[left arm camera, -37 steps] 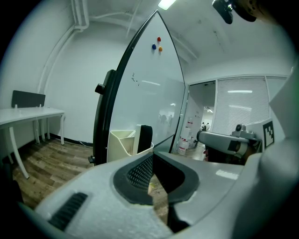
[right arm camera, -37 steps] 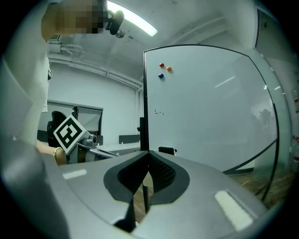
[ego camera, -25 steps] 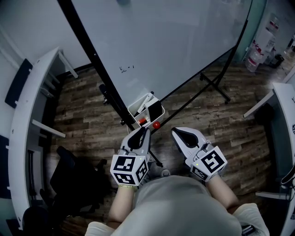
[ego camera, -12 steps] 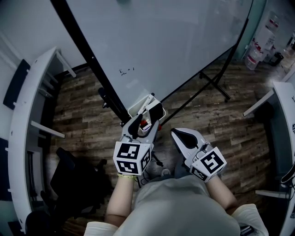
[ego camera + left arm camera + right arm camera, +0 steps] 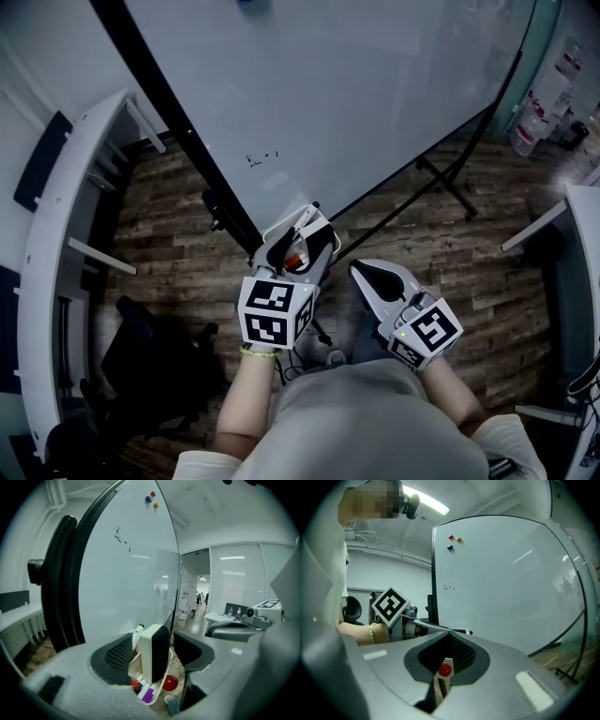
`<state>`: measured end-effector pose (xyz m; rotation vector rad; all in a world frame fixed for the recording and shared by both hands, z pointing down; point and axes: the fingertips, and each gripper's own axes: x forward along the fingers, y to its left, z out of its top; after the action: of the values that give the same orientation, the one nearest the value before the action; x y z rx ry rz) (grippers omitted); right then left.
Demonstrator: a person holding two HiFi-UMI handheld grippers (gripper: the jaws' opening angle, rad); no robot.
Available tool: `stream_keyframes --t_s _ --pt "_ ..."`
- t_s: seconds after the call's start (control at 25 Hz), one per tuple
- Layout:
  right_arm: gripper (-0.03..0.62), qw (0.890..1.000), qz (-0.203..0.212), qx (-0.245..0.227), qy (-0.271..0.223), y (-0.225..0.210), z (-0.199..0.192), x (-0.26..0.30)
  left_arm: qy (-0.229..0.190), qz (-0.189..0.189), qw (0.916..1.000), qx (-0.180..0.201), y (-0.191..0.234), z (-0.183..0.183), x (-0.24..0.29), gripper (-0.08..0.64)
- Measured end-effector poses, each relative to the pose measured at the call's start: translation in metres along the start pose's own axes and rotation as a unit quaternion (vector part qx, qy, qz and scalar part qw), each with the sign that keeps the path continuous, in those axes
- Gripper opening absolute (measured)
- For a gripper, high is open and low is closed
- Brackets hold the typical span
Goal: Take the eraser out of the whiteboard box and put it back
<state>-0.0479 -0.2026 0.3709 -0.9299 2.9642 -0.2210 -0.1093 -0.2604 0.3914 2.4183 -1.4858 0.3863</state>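
Curved white desk [image 5: 45, 253] runs down the far left over the wood floor [image 5: 178, 246], with a dark chair [image 5: 141, 366] beside it. The whiteboard [image 5: 356, 94] fills the top, tilted, with small scribbles and three magnets near its top edge.

Left gripper [image 5: 302, 246] reaches to the whiteboard box [image 5: 134, 665], which hangs at the whiteboard's lower edge. Its jaws are wide and opening. The eraser [image 5: 154, 652] stands upright between them, white body with the black felt face to the right. It sits in the box against the right rim. A sliver of gap shows between felt and right pad, so no squeeze on it.

A marker [image 5: 137, 633] leans in the box behind the eraser. Coloured caps, red and purple, lie at the box's near end. A red ball [image 5: 169, 682] shows just past the box's right rim.

Right gripper [image 5: 375, 274] sits just right of the left one, apart from the box, tips together and narrow, nothing in them. Its own view shows only a slit between the pads.
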Motion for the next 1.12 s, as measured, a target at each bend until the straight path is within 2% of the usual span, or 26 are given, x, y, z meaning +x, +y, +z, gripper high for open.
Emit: stream_keyframes --t_s 0.32,0.56,0.84,1.12 --pt "0.006 1.0 0.018 0.004 0.001 -0.011 0.001 0.004 0.034 0.021 0.9986 0.034 0.001 -0.005 0.007 0.245" --pt "0.007 1.0 0.019 0.008 0.002 -0.015 -0.001 0.002 0.041 0.011 0.9982 0.043 0.0 -0.003 0.008 0.206" --pt "0.006 1.0 0.013 0.01 0.003 -0.018 -0.002 -0.003 0.025 0.014 0.9993 0.023 0.001 -0.003 0.004 0.179" --pt "0.006 1.0 0.015 0.007 0.005 -0.013 -0.003 -0.005 0.012 0.012 0.9996 0.021 0.0 0.0 0.0 0.172"
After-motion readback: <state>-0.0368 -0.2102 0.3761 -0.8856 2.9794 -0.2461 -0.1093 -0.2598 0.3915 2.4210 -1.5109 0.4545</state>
